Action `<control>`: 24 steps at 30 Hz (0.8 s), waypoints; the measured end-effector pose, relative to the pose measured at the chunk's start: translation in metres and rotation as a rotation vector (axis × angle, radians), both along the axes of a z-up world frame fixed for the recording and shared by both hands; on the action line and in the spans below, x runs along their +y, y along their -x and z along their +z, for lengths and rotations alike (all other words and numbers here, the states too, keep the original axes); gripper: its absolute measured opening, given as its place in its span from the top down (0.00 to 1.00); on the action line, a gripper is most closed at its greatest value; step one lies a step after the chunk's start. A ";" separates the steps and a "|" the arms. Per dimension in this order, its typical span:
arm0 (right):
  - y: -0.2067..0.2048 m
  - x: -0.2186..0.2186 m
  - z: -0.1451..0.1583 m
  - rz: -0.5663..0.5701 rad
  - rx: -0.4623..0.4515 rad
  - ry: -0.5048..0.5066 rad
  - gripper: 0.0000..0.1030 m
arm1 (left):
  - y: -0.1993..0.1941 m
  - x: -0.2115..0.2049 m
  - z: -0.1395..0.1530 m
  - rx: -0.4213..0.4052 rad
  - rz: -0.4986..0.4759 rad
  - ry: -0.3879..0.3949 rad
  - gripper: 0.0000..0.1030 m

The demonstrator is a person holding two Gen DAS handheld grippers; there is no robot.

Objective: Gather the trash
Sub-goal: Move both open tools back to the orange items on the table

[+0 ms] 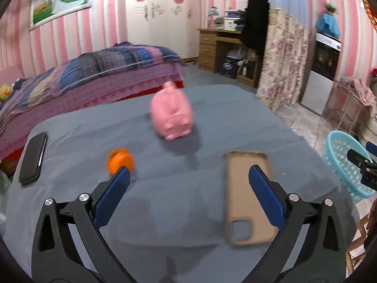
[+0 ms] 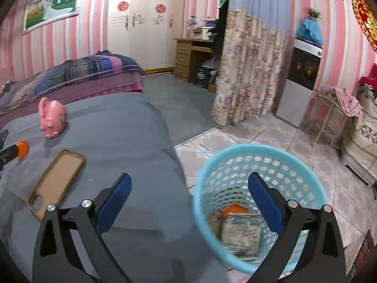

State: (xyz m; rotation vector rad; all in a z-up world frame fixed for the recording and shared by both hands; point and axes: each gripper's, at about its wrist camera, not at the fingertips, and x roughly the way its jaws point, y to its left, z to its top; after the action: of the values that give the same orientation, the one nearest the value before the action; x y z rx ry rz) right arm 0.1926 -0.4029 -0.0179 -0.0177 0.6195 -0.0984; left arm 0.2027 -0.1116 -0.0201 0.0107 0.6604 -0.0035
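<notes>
Blue basket (image 2: 259, 155) beside table edge (image 2: 174, 155)

bedroom with pink-and-white striped walls, part carpeted, part tiled.

a white wardrobe (image 2: 143, 23) stood against the far wall and carried two red round ornaments on its doors. a framed landscape picture (image 1: 60, 2) hung on the striped wall to its left. a bed (image 1: 94, 75) with a purple and blue patchwork cover lay below the picture. a wooden desk (image 2: 188, 56) with drawers stood right of the wardrobe, cluttered on top. a floral curtain (image 2: 249, 70) hung beside the desk. the floor (image 2: 183, 99) was grey near the bed and changed to pale patterned tiles (image 2: 259, 134) toward the right. lighting was even and indoor.
</notes>
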 end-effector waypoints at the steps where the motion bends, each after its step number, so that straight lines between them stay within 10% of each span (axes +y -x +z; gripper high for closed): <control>1: 0.000 0.006 -0.001 0.009 0.002 -0.003 0.06 | 0.002 0.007 -0.002 0.004 0.013 -0.001 0.05; 24: 0.001 0.120 -0.011 0.204 0.026 0.011 0.04 | 0.023 0.114 -0.023 0.028 0.118 0.046 0.05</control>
State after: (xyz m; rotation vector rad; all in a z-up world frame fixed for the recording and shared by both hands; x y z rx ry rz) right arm 0.1915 -0.2825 -0.0291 -0.0926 0.6401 0.0962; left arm 0.1798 0.0026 -0.0426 -0.0732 0.6879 0.0950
